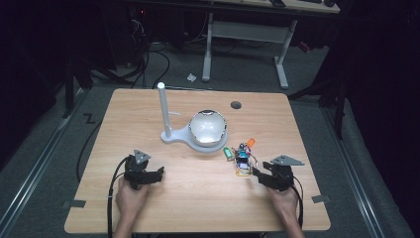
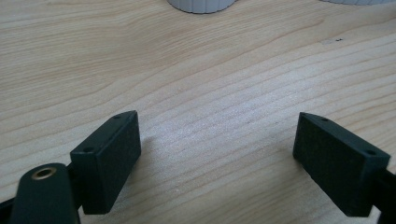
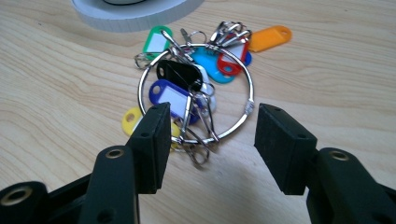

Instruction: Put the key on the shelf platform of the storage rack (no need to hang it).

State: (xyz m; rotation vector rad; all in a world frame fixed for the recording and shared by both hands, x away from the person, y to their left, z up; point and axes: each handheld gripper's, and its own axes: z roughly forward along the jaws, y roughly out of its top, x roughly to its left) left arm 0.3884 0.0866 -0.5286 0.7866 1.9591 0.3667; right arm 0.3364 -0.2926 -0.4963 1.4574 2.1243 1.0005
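Seen from the high view, one wooden table (image 1: pixel 198 198) is shown with two grippers held at its lower edge: the left gripper (image 1: pixel 159 173) at lower left, the right gripper (image 1: pixel 258 174) at lower right. One white stand (image 1: pixel 171 134) with a single upright post and one dome is placed at the frame's centre. One bunch of key tags (image 1: pixel 242 157) is found just right of centre, close in front of the right gripper.

In the left gripper view, the left gripper (image 2: pixel 217 140) is seen released, its two black jaws spread wide over bare wood.

In the right gripper view, the right gripper (image 3: pixel 210 135) is seen released, nothing grasped, its jaws set on either side of the near edge of one metal ring (image 3: pixel 243 116). On the ring, tags in green, orange, red, black, white, yellow and three blue can be counted.
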